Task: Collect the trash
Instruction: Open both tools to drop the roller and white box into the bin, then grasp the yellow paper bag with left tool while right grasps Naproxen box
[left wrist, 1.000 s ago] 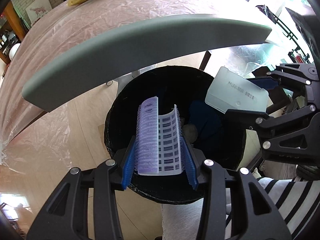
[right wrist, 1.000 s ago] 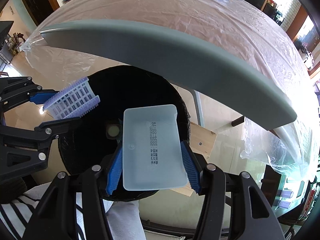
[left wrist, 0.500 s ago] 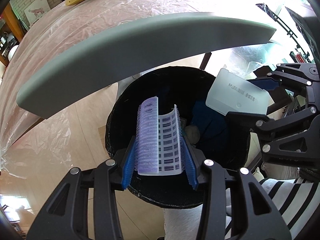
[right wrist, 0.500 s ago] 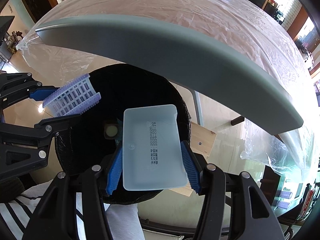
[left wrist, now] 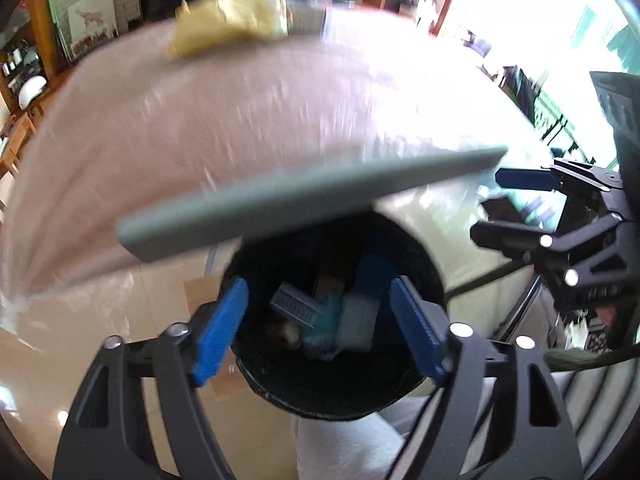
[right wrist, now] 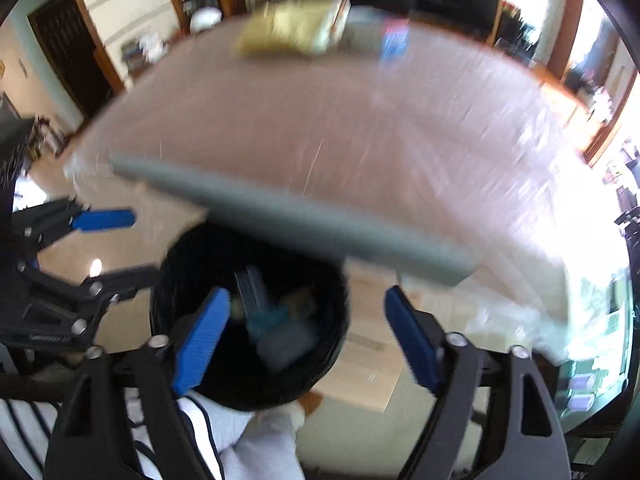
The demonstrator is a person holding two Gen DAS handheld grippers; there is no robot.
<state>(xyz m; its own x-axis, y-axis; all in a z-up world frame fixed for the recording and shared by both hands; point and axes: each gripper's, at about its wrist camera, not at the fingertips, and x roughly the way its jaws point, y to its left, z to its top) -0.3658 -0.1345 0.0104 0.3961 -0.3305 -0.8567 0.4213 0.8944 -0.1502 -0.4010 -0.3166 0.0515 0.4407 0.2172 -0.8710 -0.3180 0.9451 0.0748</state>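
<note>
Above round black bin (left wrist: 332, 392), both tongs (left wrist: 320, 320) (right wrist: 304, 332) wide, empty; drop step finished; next, reaching for trash on worktop (right wrist: 340, 128).

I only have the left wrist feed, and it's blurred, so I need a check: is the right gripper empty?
Observer: Yes. In the right wrist view the right gripper is open, with nothing between its pads.
Operator: Is it over the bin?
Observer: Partly. Its left pad is over the bin mouth; the other pad is outside it, over the floor.
Operator: What's on the table?
Observer: A box with a blue end lies beside the yellow bag at the far end of the table.
</note>
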